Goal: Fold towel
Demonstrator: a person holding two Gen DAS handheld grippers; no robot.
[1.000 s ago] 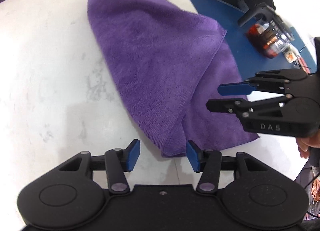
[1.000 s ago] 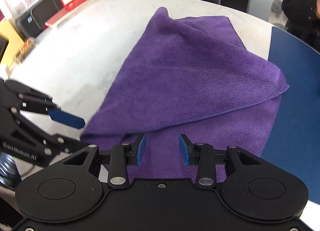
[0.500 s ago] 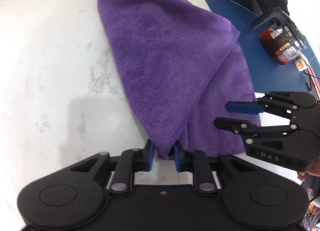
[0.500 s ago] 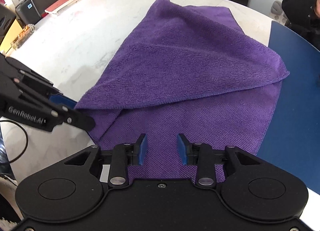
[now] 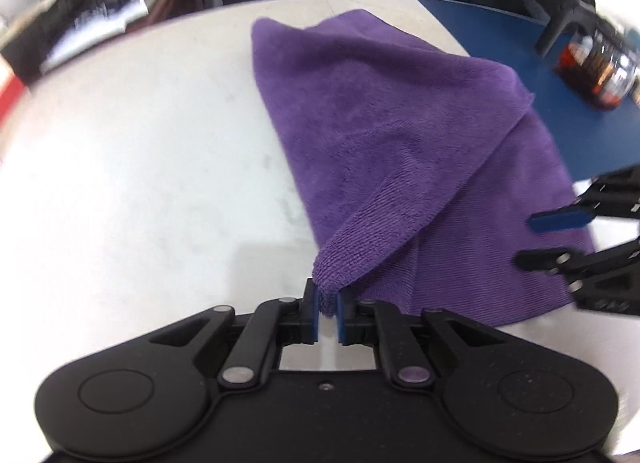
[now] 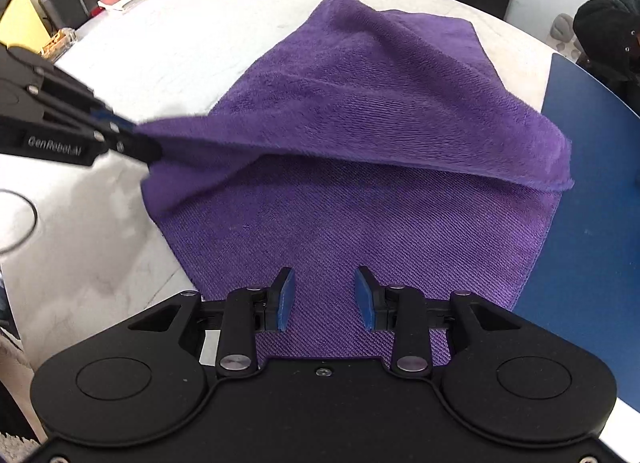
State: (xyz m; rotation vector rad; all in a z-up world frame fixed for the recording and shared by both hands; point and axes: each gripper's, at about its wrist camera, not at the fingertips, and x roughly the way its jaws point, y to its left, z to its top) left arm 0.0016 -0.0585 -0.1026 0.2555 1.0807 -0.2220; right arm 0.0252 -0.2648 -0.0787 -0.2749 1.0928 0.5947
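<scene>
On the white marbled table (image 5: 140,167), the purple towel (image 5: 400,135) lies partly folded, its upper layer draped diagonally over the lower one. A second ago the left gripper (image 5: 328,303) stood with its jaws apart just short of the towel's near corner; now they are clamped together on that corner at 6 o'clock in its view, and the cloth peaks up from the pinch. The right gripper (image 6: 325,295) hovers over the lower layer as before, jaws apart and holding nothing. At 2 o'clock in the left view, a dark jar (image 5: 600,67) sits on a blue mat (image 5: 520,47).
</scene>
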